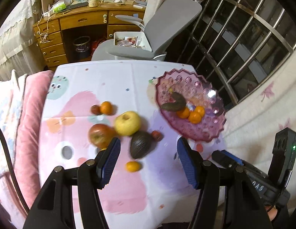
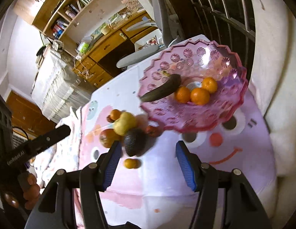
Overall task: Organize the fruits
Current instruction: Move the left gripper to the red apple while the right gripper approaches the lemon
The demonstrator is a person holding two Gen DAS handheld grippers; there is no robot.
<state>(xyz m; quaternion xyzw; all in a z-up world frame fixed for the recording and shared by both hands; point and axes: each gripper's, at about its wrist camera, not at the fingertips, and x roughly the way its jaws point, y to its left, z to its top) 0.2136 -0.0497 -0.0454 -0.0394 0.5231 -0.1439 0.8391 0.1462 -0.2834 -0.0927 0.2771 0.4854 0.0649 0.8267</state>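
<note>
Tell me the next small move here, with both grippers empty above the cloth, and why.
Probably lower the left gripper onto the small orange lying nearest its open fingers. Nothing sits between them, and that orange lies apart from the avocado and apples, so it looks easiest to grip. The pink bowl already holds three oranges and a dark banana, so it belongs there.

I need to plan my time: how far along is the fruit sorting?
Done: three oranges and a dark banana sit in the pink bowl. In hand: nothing; the left gripper and right gripper are open and empty. Left: two apples, avocado, two oranges and small red fruits on the cloth.
</note>
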